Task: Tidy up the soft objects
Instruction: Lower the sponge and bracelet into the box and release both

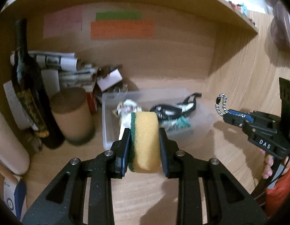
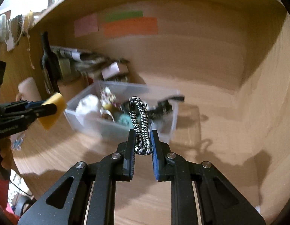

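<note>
- I see a clear bin (image 2: 107,129) of soft things by the wooden shelf's (image 2: 210,116) back wall.
- My left gripper (image 1: 145,140) squeezes a yellow sponge (image 1: 146,142) in front of it.
- My right gripper (image 2: 143,140) pinches a black-and-white cord (image 2: 140,123).

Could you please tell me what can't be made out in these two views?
- Left wrist view: part of the clear bin lies behind the sponge held in the left gripper.
- Right wrist view: motion blur smears the bin's contents behind the braided cord in the right gripper.
- Both views: writing on the coloured notes is blurred.
- Left wrist view: the dark bottle's label is unreadable.
</note>
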Tool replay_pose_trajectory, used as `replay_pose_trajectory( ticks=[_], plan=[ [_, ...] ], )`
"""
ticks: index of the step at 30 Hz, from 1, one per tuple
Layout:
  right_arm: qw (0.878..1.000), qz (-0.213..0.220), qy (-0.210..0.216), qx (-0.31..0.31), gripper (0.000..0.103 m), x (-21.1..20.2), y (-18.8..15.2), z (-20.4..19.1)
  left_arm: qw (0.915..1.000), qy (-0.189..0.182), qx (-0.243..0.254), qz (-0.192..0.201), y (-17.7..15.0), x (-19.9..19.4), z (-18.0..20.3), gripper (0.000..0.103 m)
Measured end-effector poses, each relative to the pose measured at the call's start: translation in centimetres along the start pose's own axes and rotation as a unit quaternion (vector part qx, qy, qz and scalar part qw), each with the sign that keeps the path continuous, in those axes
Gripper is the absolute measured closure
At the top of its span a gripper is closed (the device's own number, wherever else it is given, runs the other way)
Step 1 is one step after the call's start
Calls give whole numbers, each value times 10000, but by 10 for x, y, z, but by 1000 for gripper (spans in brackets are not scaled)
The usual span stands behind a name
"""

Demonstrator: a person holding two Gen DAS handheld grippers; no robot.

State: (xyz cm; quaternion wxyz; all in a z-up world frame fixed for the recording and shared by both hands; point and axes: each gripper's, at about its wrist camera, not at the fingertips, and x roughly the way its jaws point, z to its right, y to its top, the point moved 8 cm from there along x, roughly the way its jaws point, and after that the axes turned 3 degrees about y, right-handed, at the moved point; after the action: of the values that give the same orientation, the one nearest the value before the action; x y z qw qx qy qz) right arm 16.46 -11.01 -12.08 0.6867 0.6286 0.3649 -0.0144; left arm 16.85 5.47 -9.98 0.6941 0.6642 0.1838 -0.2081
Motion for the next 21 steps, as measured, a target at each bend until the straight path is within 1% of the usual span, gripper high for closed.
replay_pose_trajectory(
  ticks=[6,10,14,17,21],
  plan=[
    [9994,304,169,5,89,9,31,-8,9999,-7,87,89,25,16,8,74],
    [9991,314,270,-13,89,23,39,-14,9999,45,97,100,35,33,12,74],
    [9992,183,352,28,89,42,40,-16,9999,85,39,-43,36,55,13,74],
    [9989,5,449,139,89,58,37,-15,9996,111,-52,-246,31,75,10,74],
    [9984,-224,480,196,89,80,31,-15,9986,123,-108,-512,22,97,7,74]
  ],
)
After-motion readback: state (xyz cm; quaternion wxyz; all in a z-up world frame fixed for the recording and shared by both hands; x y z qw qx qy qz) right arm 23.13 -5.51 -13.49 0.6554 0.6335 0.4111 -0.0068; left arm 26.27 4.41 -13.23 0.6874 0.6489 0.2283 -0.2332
